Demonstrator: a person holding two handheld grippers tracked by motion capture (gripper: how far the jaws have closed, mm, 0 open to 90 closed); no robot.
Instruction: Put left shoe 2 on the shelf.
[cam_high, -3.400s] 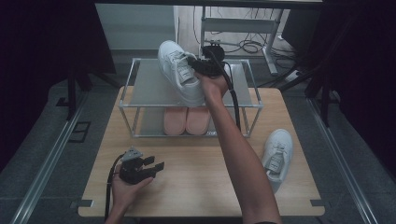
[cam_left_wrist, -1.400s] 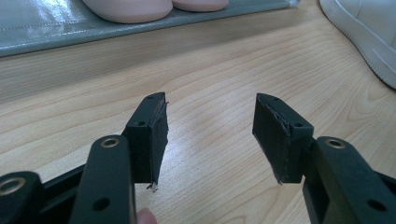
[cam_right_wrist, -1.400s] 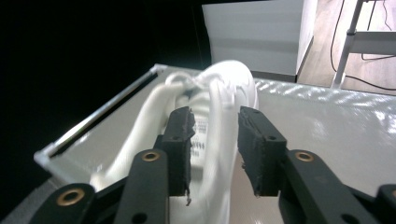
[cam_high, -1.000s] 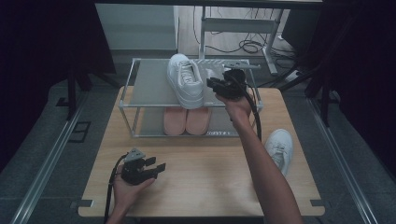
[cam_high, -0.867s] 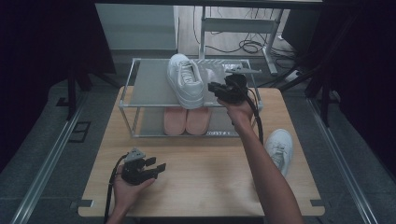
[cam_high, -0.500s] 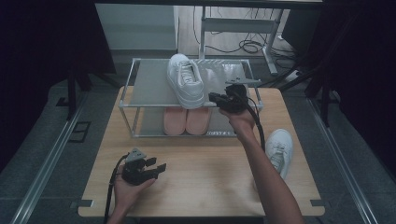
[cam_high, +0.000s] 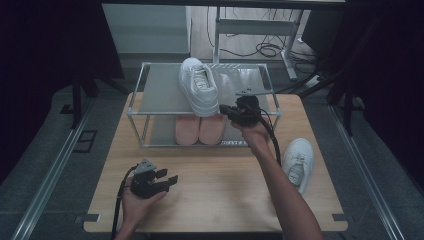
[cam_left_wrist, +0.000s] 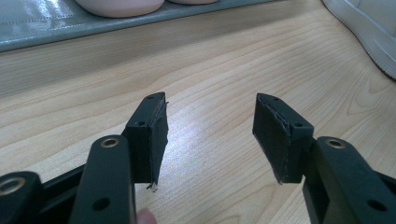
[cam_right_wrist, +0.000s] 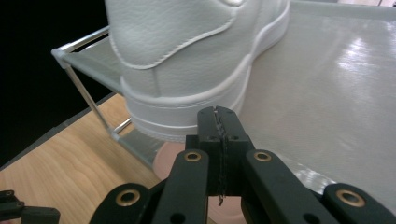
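Right gripper (cam_high: 231, 111) clenched, empty, centre frame beside heel of white sneaker (cam_high: 199, 91) on rack (cam_high: 150, 95). Since jaws have just been closing, reopen before fetching 2nd sneaker (cam_high: 298, 161), lower right. Left gripper (cam_left_wrist: 208, 133) released, idle.

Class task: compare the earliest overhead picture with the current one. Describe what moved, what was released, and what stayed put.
The right gripper let go of the white shoe, which now lies on the rack's top shelf. It has drawn back toward the person, just behind the shoe's heel, and its jaws have just closed on nothing. The left gripper, open, the pink shoes and the second white shoe stayed put.
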